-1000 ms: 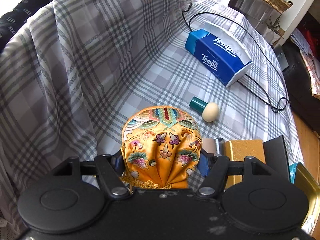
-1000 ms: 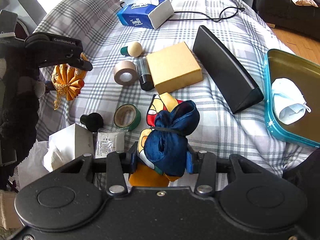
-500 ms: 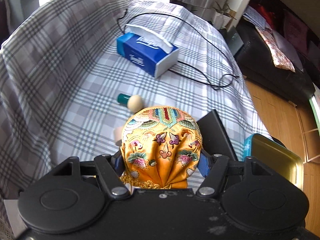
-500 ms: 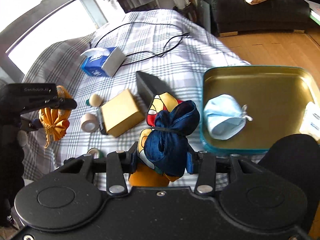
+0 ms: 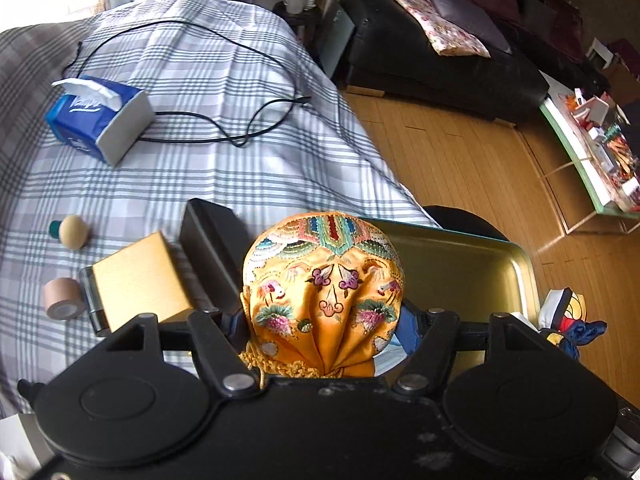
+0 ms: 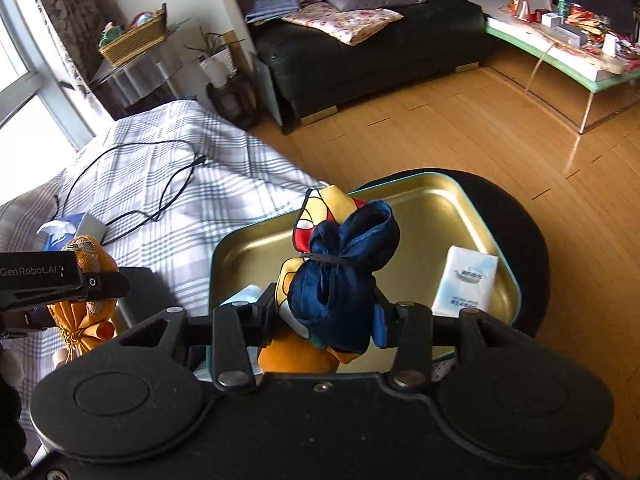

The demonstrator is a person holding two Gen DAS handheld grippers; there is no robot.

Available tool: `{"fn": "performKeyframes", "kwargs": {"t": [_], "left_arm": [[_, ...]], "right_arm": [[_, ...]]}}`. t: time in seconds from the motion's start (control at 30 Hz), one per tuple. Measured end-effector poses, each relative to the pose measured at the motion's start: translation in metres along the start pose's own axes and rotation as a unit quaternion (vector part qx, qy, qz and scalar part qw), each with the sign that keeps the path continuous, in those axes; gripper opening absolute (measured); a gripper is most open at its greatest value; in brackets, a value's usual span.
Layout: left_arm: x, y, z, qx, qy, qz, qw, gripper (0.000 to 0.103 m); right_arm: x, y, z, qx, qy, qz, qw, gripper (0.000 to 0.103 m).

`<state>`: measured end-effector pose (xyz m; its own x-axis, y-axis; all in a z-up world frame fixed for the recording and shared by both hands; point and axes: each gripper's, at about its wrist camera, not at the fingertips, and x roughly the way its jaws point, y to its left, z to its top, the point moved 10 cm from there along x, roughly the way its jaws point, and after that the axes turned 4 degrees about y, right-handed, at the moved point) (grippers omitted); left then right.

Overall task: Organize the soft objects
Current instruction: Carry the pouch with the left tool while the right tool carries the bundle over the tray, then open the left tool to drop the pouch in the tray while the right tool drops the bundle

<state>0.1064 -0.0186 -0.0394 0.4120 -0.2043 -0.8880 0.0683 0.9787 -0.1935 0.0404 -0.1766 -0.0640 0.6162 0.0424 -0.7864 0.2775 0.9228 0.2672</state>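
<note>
A plaid sheet (image 5: pixel 224 168) covers the bed. On it lie a tissue box (image 5: pixel 100 118), a black cable (image 5: pixel 224 136), a wooden knob (image 5: pixel 72 232), a tape roll (image 5: pixel 62 298), a cardboard box (image 5: pixel 140 280) and a black case (image 5: pixel 212 244).

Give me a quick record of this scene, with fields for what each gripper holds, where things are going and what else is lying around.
left gripper: shut on orange embroidered pouch
right gripper: shut on blue silk bundle
likely destination: gold tray, judging by where both point
in tray: white tissue pack, pale blue item, mostly hidden
on plaid cloth: blue tissue box, black cable, tan box, tape roll
</note>
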Motion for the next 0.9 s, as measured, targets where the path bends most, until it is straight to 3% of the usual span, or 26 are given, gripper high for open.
{"fn": "performKeyframes", "kwargs": {"t": [0.3,0.8,0.83,0.9], "left_arm": [[0.037,-0.055,0.014,0.031,0.023,-0.017,0.9991,0.066],[0.069,-0.075,0.020,0.049,0.041,-0.015,0.9979,0.066],[0.070,-0.076,0.021,0.051,0.039,-0.016,0.9978,0.067],[0.069,-0.079,0.022,0.057,0.033,-0.016,0.9977,0.078]], "right_arm": [[0.011,-0.026,0.006,0.019,0.000,-0.015,1.000,0.045],[0.023,-0.027,0.006,0.018,-0.004,-0.022,1.000,0.045],[0.023,-0.027,0.007,0.018,-0.005,-0.022,1.000,0.046],[0.023,-0.028,0.008,0.019,-0.009,-0.025,0.999,0.049]]}}
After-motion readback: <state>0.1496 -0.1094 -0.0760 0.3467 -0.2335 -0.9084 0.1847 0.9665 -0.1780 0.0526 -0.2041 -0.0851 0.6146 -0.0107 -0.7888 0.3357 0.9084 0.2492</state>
